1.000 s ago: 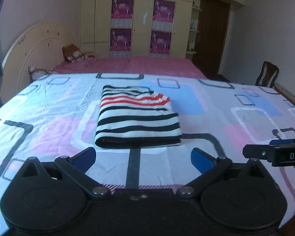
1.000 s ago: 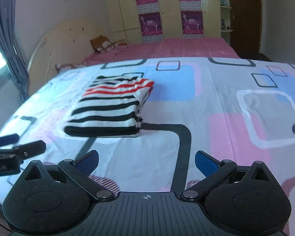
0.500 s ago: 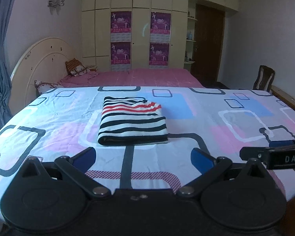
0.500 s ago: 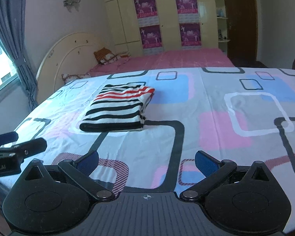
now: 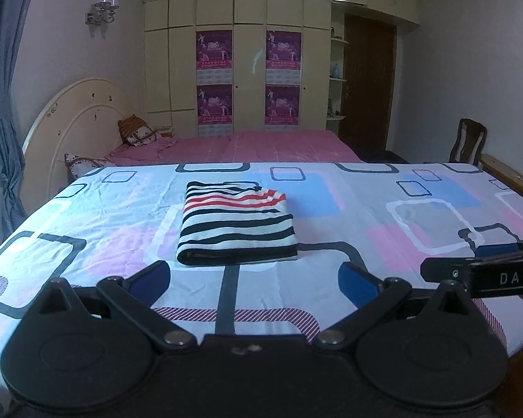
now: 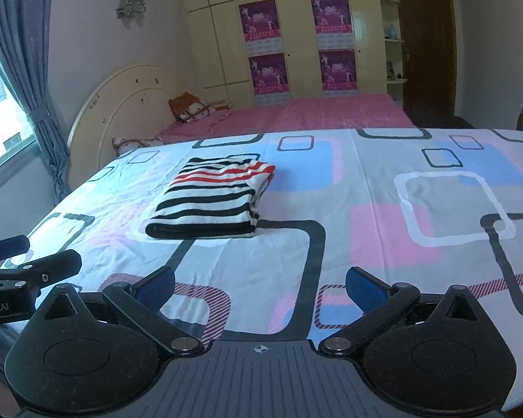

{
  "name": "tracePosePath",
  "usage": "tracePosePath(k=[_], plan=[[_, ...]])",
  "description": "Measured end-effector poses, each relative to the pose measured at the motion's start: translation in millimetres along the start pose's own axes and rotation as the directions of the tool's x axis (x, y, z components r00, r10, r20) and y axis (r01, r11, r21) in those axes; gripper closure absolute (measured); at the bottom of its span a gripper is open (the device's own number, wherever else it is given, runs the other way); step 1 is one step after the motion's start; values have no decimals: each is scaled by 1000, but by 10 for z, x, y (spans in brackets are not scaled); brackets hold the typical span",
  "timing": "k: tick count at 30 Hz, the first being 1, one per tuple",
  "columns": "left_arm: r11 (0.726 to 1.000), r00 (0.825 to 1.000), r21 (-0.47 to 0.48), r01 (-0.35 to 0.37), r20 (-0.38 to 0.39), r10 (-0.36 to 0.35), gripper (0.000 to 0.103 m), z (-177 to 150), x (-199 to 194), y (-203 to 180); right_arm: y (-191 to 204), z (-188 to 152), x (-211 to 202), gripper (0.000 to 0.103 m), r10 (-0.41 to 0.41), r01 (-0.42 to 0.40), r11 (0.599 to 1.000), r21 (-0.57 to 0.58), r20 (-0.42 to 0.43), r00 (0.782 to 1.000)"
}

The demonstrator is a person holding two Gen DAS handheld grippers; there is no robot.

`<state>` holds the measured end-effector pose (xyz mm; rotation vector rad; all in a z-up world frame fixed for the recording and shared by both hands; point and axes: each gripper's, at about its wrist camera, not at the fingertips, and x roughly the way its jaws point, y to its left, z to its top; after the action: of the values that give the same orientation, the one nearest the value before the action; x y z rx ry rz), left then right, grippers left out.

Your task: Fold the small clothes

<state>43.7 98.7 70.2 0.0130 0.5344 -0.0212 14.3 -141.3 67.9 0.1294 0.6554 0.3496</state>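
Both wide-spread claws have retreated from folded rectangular striped knit (image 5: 237, 226).

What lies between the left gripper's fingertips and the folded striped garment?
Only bare patterned bedsheet between left gripper and striped garment; the left wrist view shows it.

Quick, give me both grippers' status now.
Left gripper: open, holding nothing.
Right gripper: open, holding nothing.
Striped garment lies folded on the bed, untouched.

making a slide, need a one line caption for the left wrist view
Open left gripper hovers short of a folded striped shirt lying on the patterned bedsheet.
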Motion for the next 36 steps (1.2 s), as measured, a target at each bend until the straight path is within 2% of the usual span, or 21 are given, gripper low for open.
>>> tracePosePath(k=[36], plan=[[1000,1000,-20,10,4,-10,0,-31,30,66,63,38,31,0,11,-11,1000,-29,0,1000]])
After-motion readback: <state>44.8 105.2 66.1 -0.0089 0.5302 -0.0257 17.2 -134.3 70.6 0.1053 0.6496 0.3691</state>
